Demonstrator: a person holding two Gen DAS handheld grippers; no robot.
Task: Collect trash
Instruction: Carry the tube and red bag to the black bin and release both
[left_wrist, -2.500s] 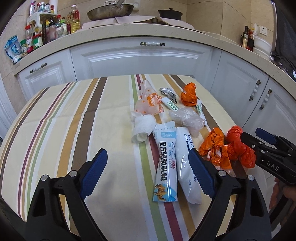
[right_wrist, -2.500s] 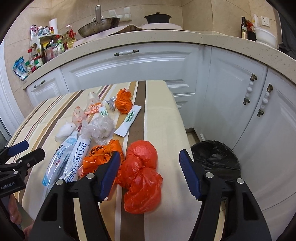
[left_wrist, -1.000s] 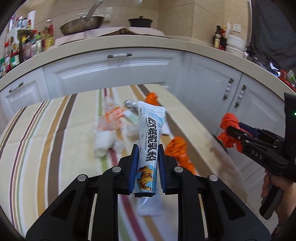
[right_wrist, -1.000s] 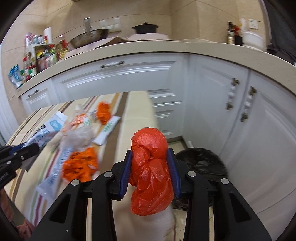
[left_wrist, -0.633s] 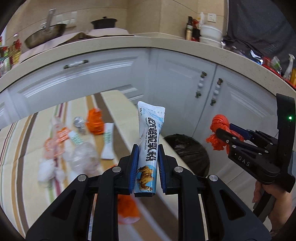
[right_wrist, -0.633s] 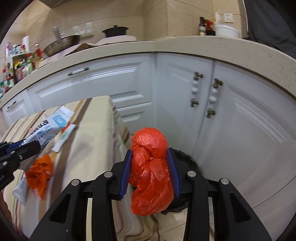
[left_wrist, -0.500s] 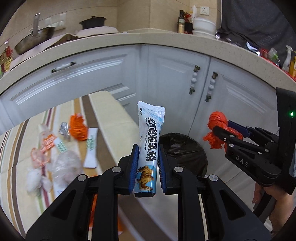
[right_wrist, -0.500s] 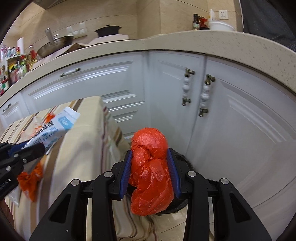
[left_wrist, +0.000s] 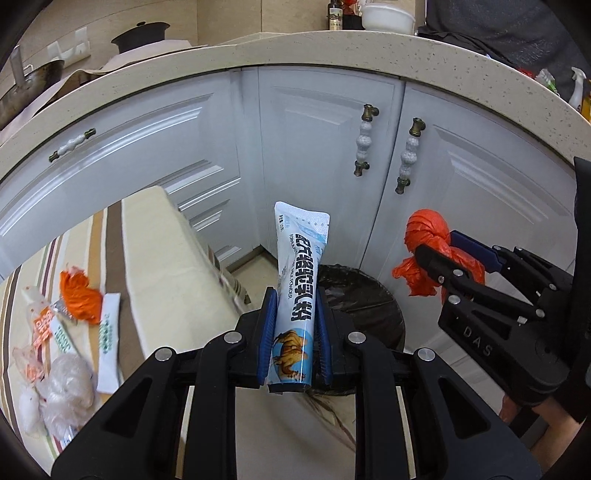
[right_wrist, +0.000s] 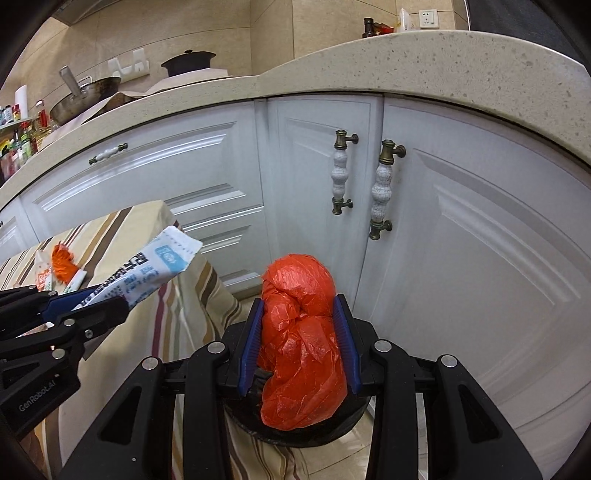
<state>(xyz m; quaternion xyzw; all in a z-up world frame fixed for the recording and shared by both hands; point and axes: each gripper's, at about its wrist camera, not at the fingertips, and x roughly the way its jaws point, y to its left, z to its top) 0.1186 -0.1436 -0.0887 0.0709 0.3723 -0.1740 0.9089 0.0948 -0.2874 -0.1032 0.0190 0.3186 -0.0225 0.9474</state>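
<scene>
My left gripper (left_wrist: 293, 325) is shut on a long blue-and-white milk powder sachet (left_wrist: 298, 288) and holds it upright in the air, above the near rim of a black-lined trash bin (left_wrist: 364, 299) on the floor. My right gripper (right_wrist: 301, 339) is shut on a knotted red plastic bag (right_wrist: 301, 343) held over the same bin (right_wrist: 354, 413). The right gripper with the red bag (left_wrist: 424, 254) also shows at the right of the left wrist view. The sachet (right_wrist: 147, 273) shows at the left of the right wrist view.
A table with a striped cloth (left_wrist: 166, 266) stands left of the bin. On it lie an orange bag (left_wrist: 79, 291), a white sachet (left_wrist: 107, 350), clear wrappers (left_wrist: 66, 391) and other trash. White cabinet doors (left_wrist: 325, 155) with knobbed handles stand close behind the bin under a speckled counter (left_wrist: 295, 48).
Both grippers closed on their items at the table, lifted them and swung right, off the table's edge to above the bin. The cabinets are now much closer.
</scene>
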